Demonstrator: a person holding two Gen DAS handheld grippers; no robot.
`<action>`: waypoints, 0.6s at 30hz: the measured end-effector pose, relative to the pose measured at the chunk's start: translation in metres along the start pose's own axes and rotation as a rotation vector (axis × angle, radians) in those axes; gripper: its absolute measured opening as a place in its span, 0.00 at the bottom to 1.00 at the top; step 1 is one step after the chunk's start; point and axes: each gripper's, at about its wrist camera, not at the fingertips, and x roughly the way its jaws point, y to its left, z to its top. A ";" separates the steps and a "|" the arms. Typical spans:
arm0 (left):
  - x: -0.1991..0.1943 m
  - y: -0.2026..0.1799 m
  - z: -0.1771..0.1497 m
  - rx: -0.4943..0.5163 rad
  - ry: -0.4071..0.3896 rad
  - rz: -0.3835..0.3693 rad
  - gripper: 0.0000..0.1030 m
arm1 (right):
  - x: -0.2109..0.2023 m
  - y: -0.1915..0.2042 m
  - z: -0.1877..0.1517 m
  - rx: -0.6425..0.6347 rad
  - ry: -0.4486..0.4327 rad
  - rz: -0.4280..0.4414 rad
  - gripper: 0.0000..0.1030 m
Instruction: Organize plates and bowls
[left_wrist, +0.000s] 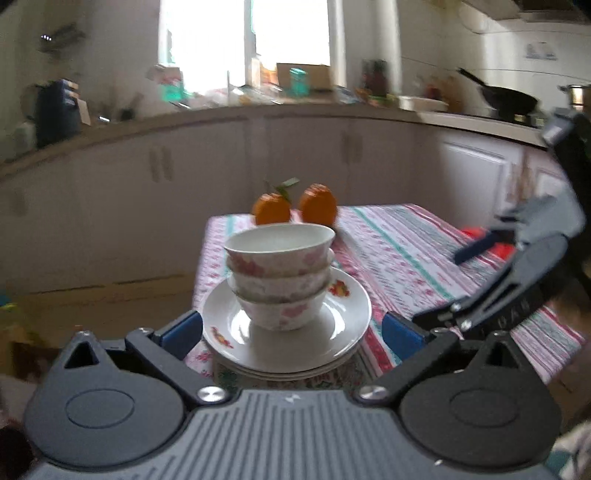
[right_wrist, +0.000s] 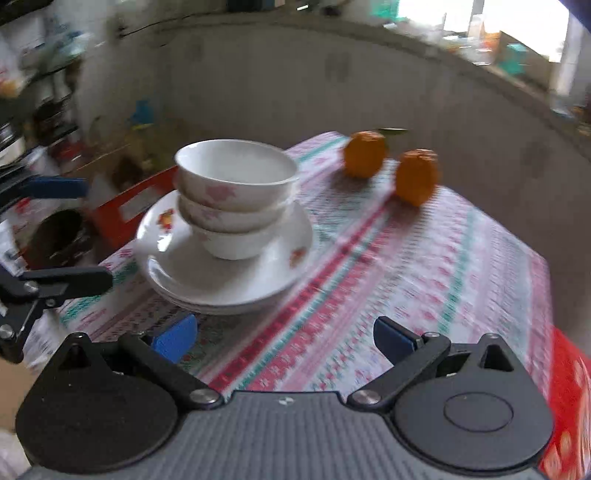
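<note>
Three white bowls with pink flowers (left_wrist: 280, 273) (right_wrist: 236, 195) are nested upright on a stack of white plates (left_wrist: 343, 314) (right_wrist: 229, 280) near the table's corner. My left gripper (left_wrist: 291, 332) is open, its blue pads wide on either side of the plate stack's near rim, touching nothing. My right gripper (right_wrist: 284, 338) is open too, over bare cloth just right of the plates, with nothing between its fingers. Each gripper shows in the other's view: the right gripper (left_wrist: 465, 280) at the right edge, the left gripper (right_wrist: 66, 234) at the left edge.
The table (left_wrist: 406, 251) (right_wrist: 406, 277) has a pink, red and green striped cloth. Two oranges (left_wrist: 295, 206) (right_wrist: 391, 166) sit behind the bowls. A red box (right_wrist: 122, 210) stands beyond the table's left edge. Cabinets and a cluttered counter (left_wrist: 295, 107) run behind.
</note>
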 end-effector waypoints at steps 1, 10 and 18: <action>-0.004 -0.007 -0.001 0.001 -0.005 0.033 0.99 | -0.006 0.001 -0.006 0.030 -0.007 -0.034 1.00; -0.024 -0.048 0.007 -0.072 0.089 0.271 0.99 | -0.051 0.009 -0.034 0.163 -0.076 -0.184 1.00; -0.048 -0.058 0.027 -0.124 0.025 0.285 0.99 | -0.093 0.009 -0.028 0.208 -0.184 -0.291 1.00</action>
